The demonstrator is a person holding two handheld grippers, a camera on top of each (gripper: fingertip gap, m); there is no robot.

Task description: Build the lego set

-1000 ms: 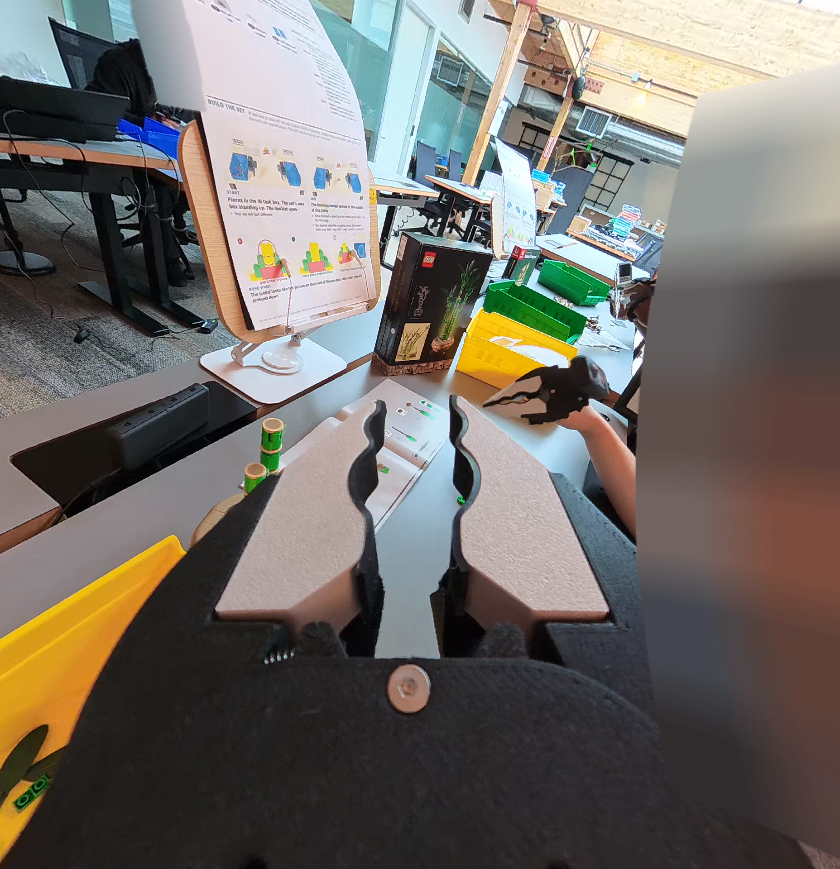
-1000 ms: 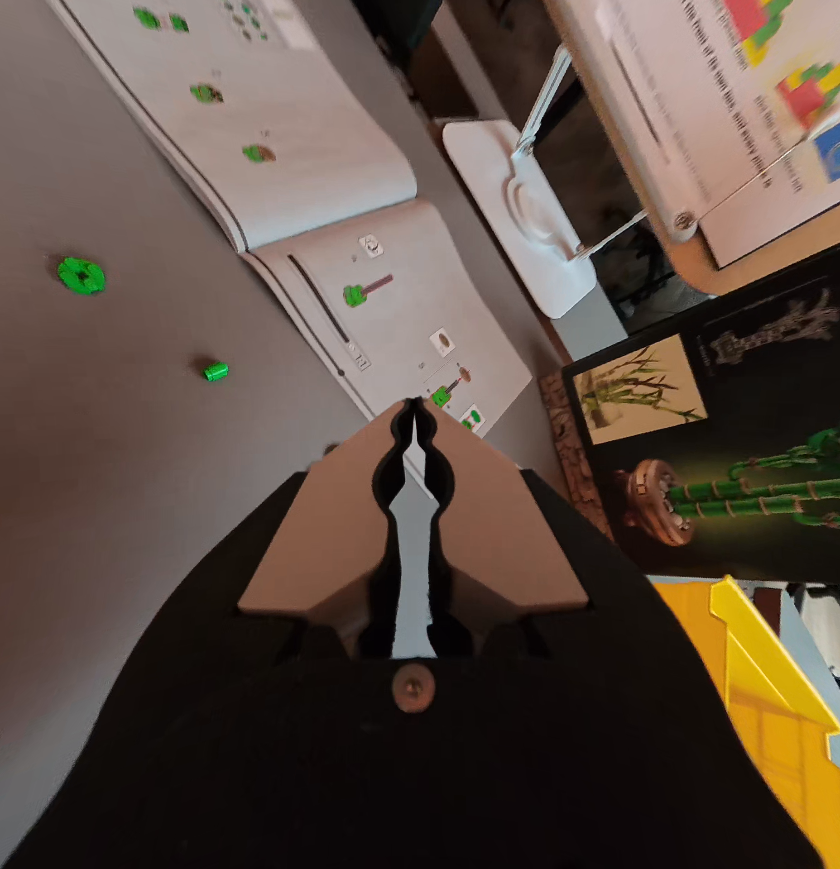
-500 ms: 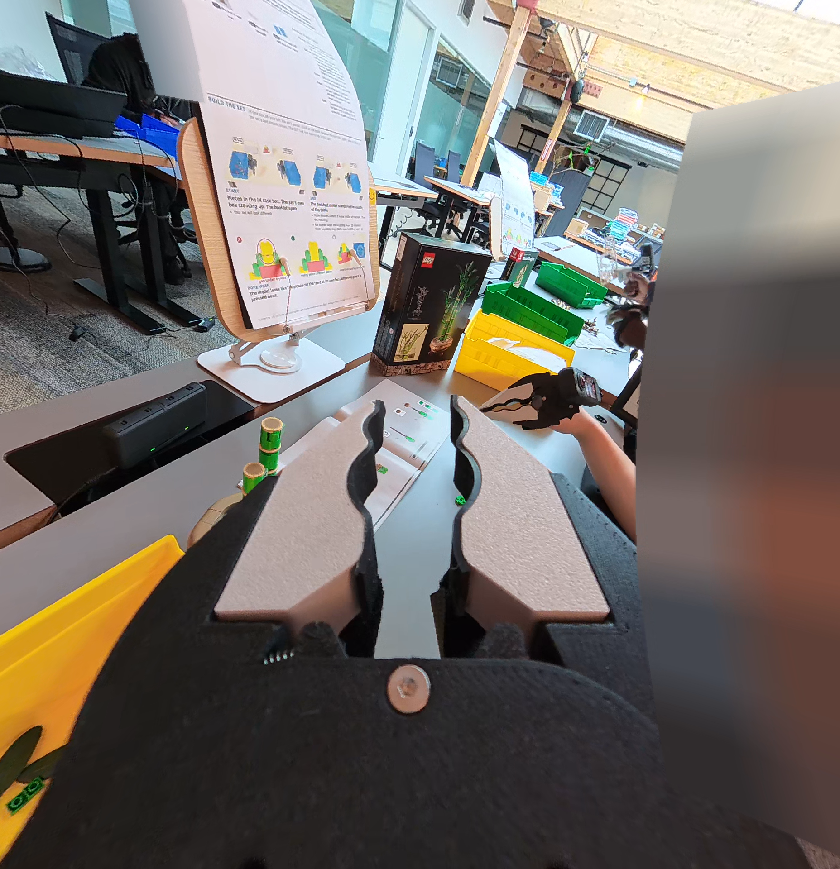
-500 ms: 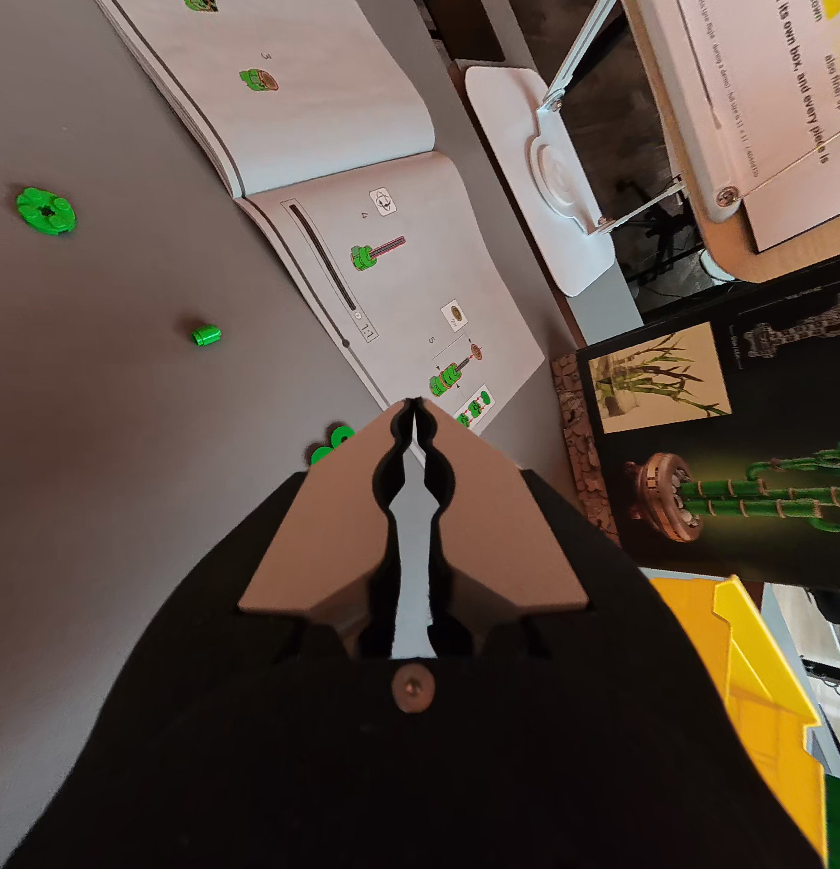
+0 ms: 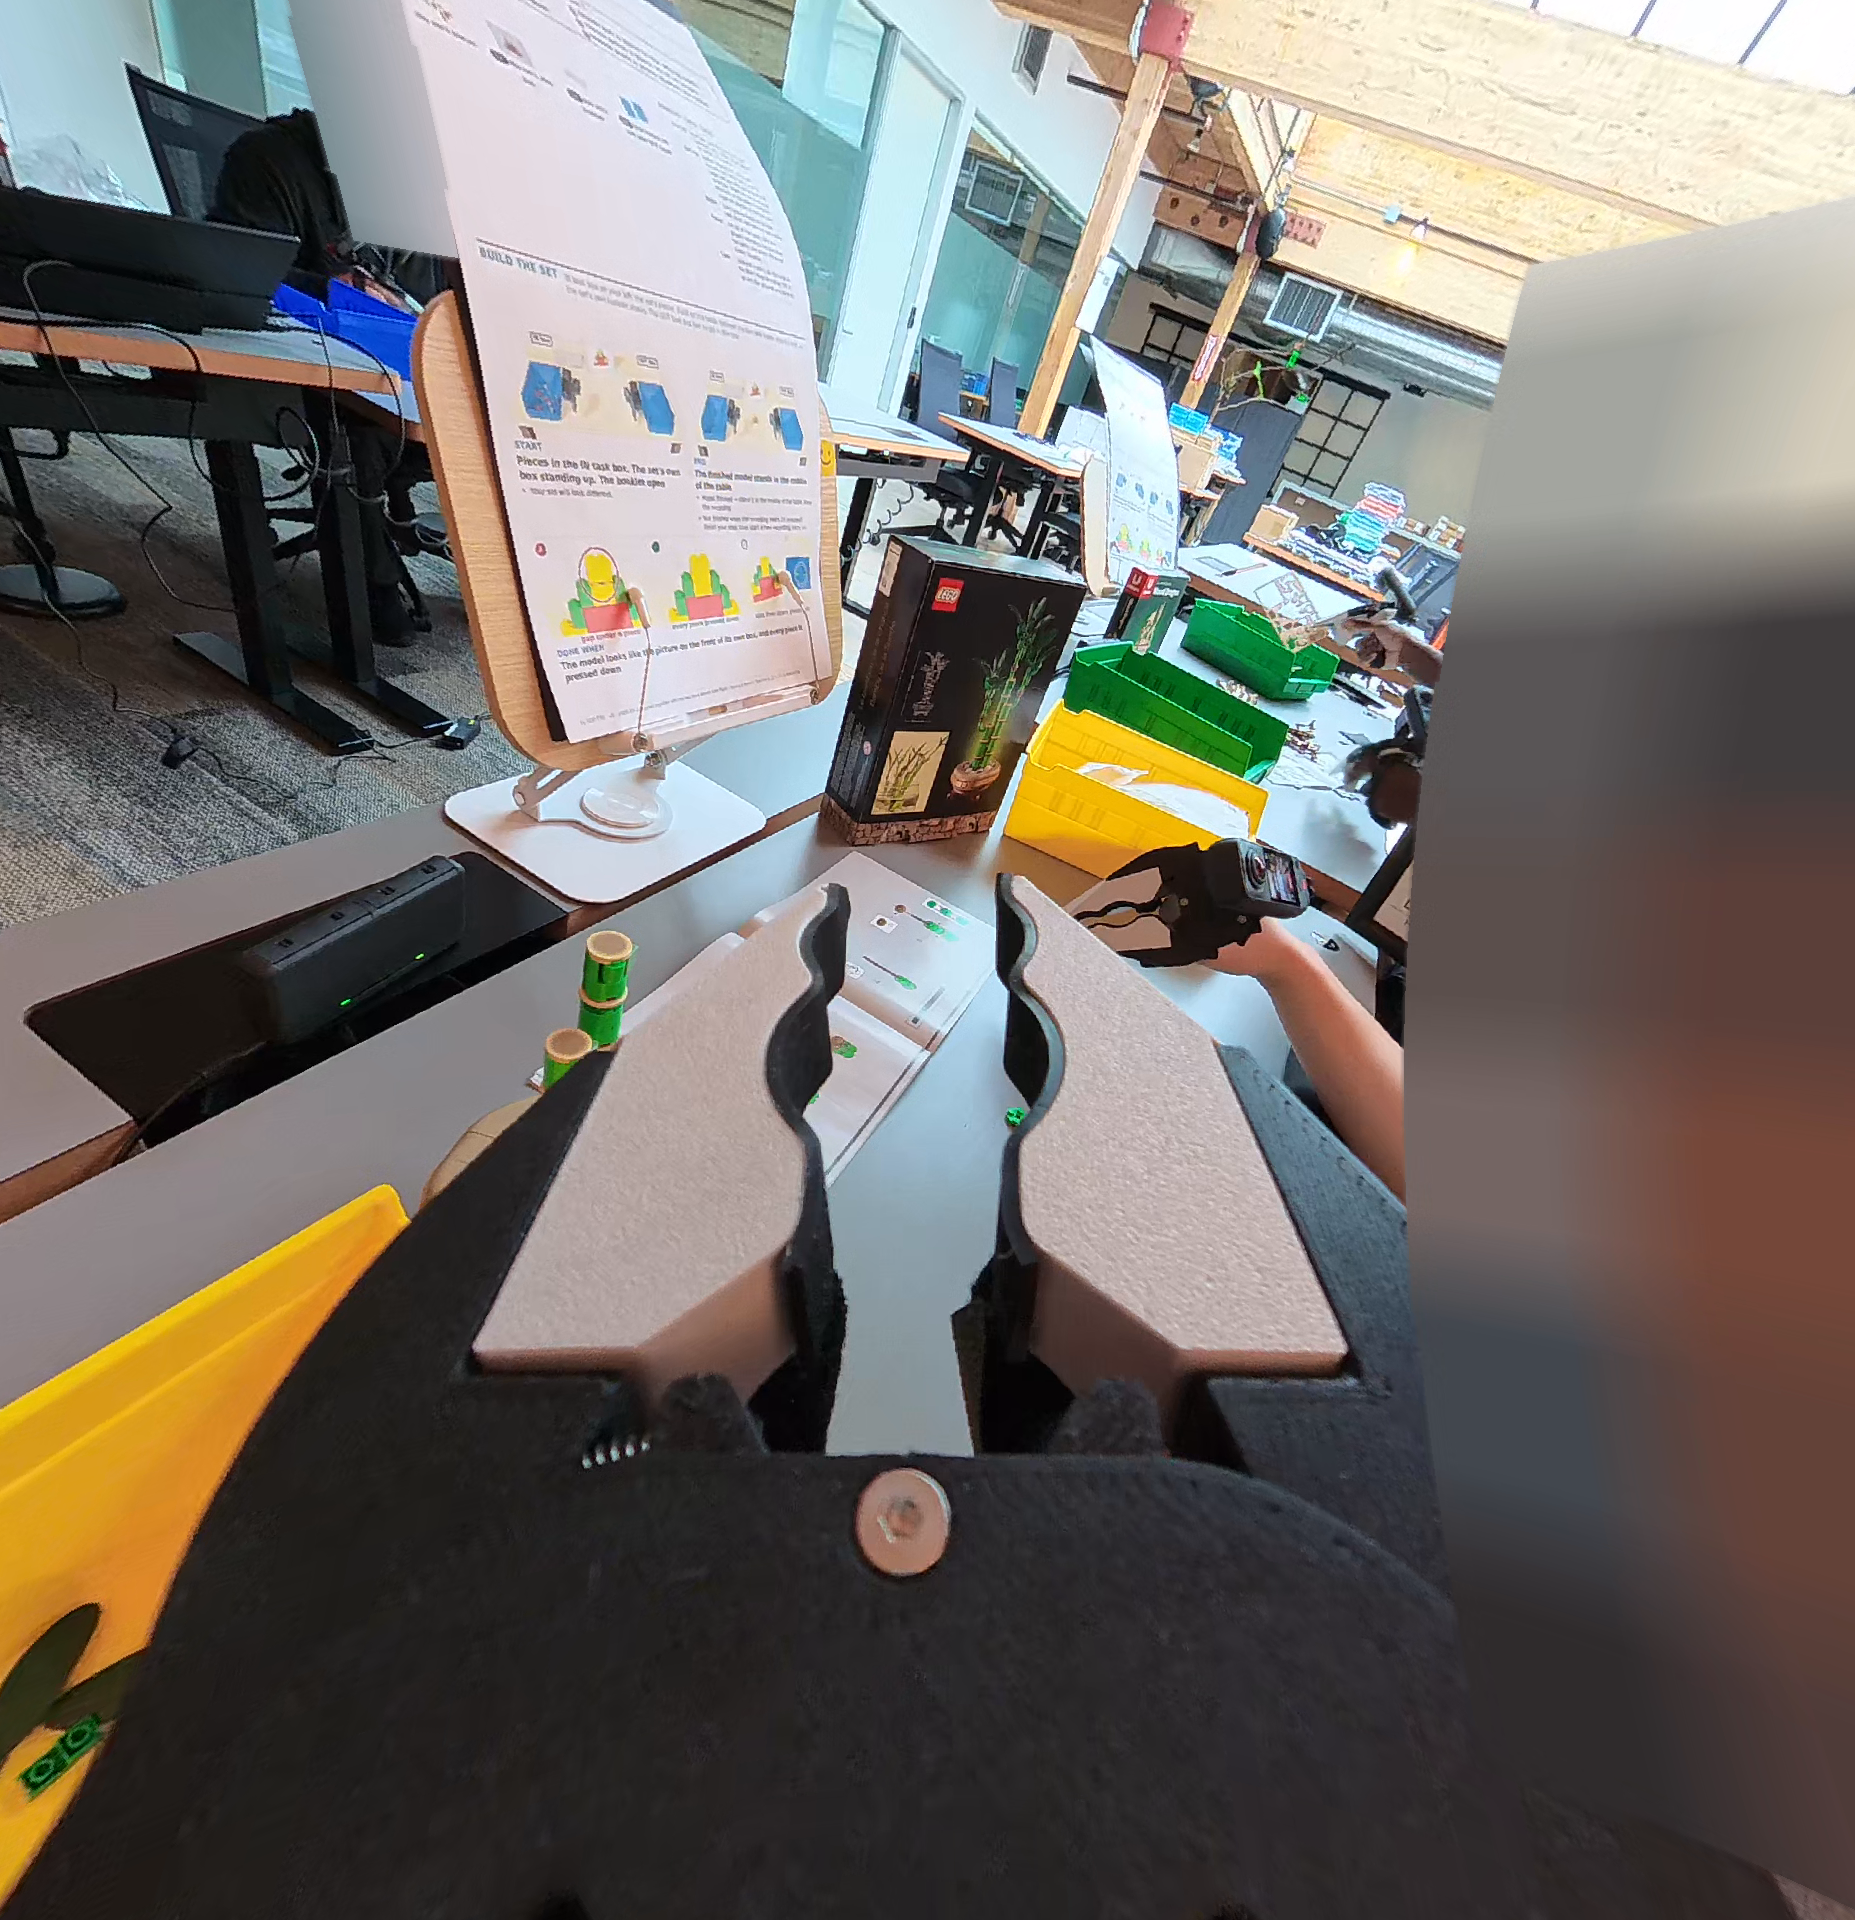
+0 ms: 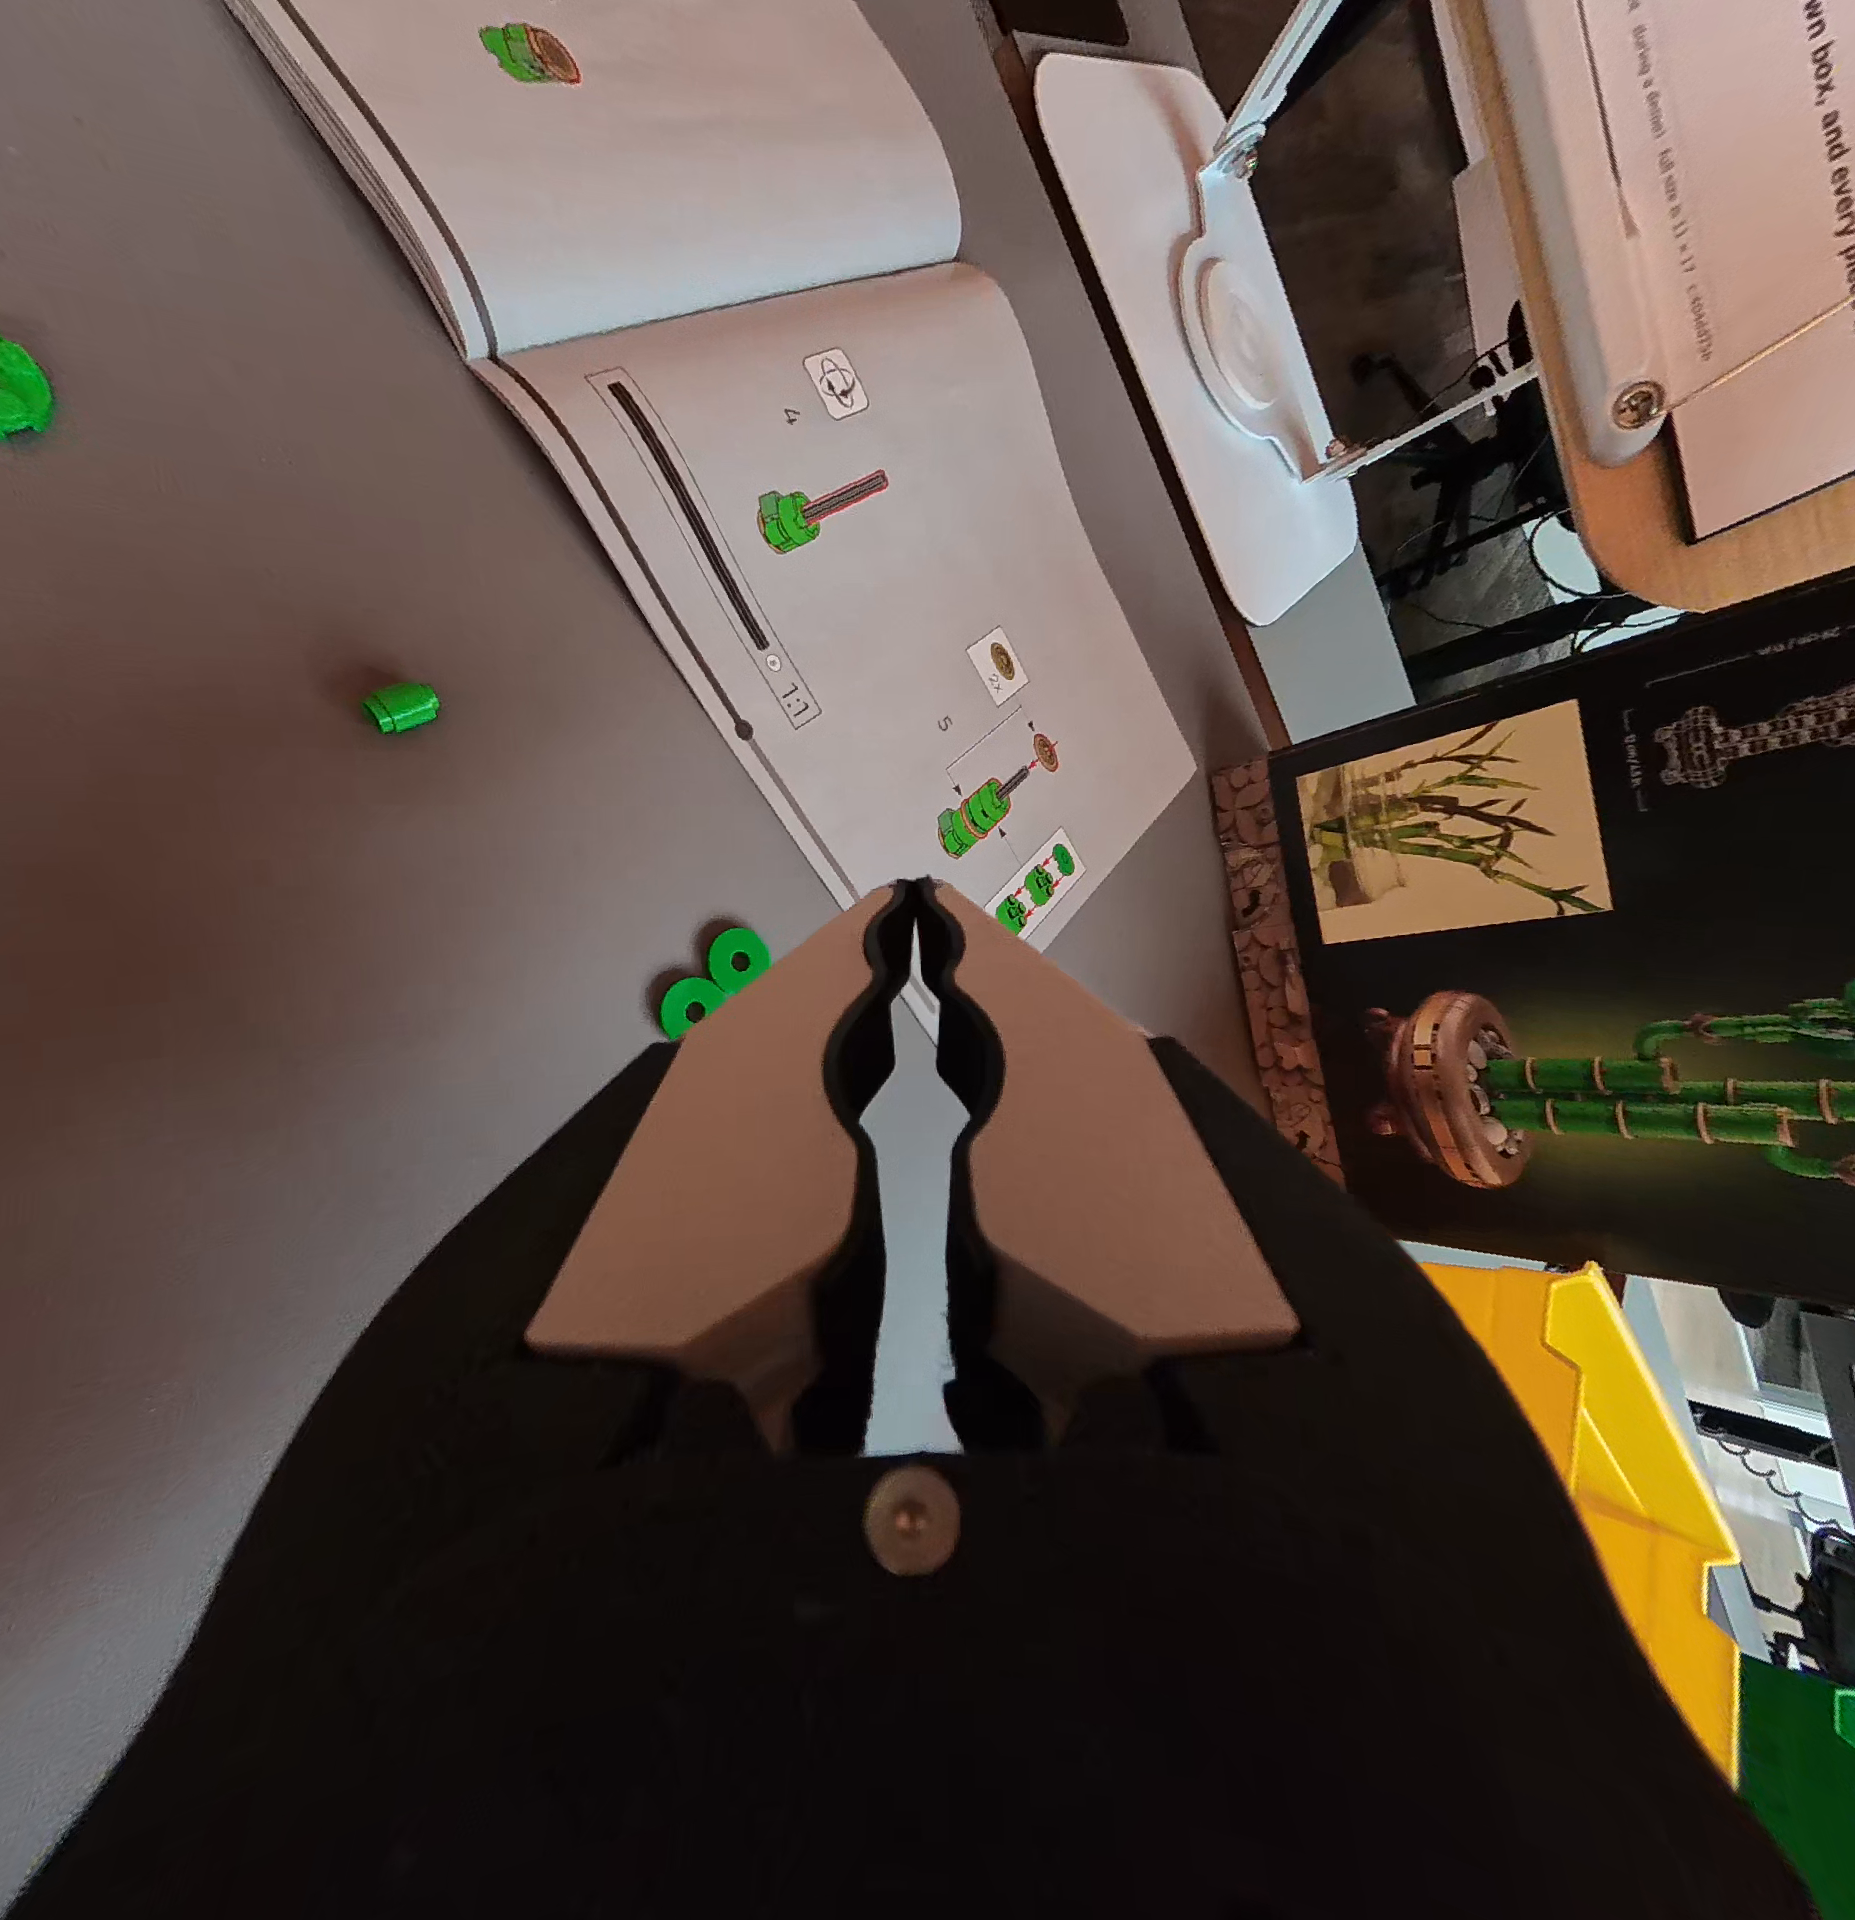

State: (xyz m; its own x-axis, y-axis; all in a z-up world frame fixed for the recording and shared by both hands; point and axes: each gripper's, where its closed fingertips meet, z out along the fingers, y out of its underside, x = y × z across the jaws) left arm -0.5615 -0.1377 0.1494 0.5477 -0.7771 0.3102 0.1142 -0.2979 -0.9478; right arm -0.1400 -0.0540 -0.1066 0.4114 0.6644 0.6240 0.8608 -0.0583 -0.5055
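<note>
My left gripper (image 5: 918, 899) is open and empty, held above the grey table over the open instruction booklet (image 5: 881, 997). Two green bamboo stalk pieces (image 5: 603, 987) stand upright left of it. My right gripper (image 6: 915, 891) is shut with nothing visible between its tips, low over the booklet's corner (image 6: 902, 582). A pair of green round pieces (image 6: 713, 979) lies just left of its fingers. A small green stud (image 6: 401, 709) and a green round plate (image 6: 3, 382) lie farther left. The right gripper also shows in the left wrist view (image 5: 1141, 904).
The black set box (image 6: 1588, 956) stands right of the booklet, also seen in the left wrist view (image 5: 949, 686). A paper stand (image 5: 632, 582) with white base is behind. Yellow bins (image 5: 1131, 790) (image 5: 92, 1455) and a green bin (image 5: 1172, 707) flank the work area. A power strip (image 5: 351, 945) sits in a table recess. My right fingertips sit around 50 cm from my left ones. About 10 cm separates my right fingertips from the small green stud (image 6: 401, 709). The green round plate (image 6: 3, 382) lies around 15 cm away from my right fingertips.
My right gripper has moved down and forward toward the booklet's corner, bringing the pair of green round pieces into view. My left gripper has stayed open and almost still.
</note>
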